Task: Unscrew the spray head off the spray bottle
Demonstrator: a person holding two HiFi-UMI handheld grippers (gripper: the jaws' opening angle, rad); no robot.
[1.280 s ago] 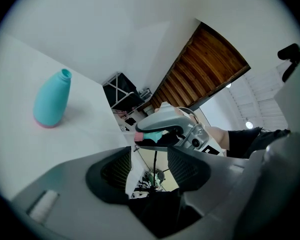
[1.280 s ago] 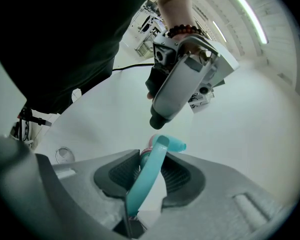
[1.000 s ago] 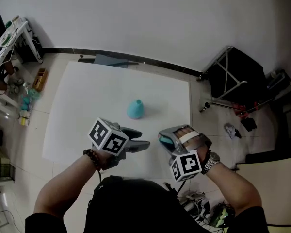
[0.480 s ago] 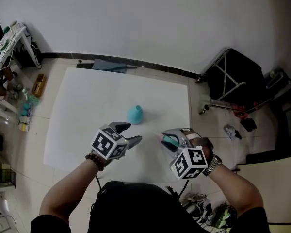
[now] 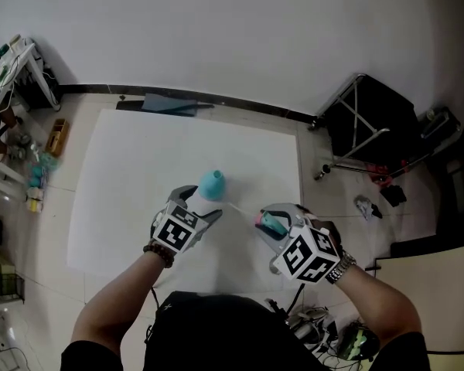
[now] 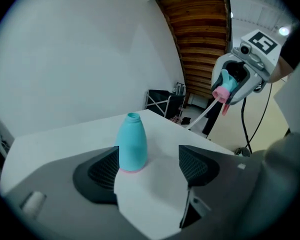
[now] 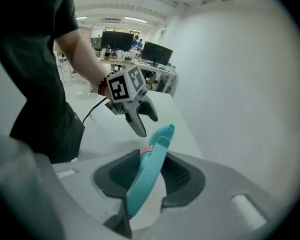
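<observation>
A teal spray bottle (image 5: 211,184) stands upright on the white sheet (image 5: 131,168), its neck bare and open (image 6: 132,143). My left gripper (image 5: 203,203) has come up to it. Its jaws have just been opening, and the bottle stands in the gap (image 6: 149,156) near the left pad, not pressed. My right gripper (image 5: 267,222) is off to the right, shut on the teal spray head (image 7: 149,169). The head's pink collar (image 6: 221,93) and its thin dip tube (image 5: 236,205) point toward the bottle.
A black folding stand (image 5: 371,122) sits on the floor right of the sheet. Shelves with clutter (image 5: 15,60) are at the far left, and cables (image 5: 325,331) lie near my feet. Desks with monitors (image 7: 125,41) show behind the person.
The left gripper has moved forward and down to the bottle, and its jaws stand wider. The right gripper has rolled with the spray head and lifted slightly.
</observation>
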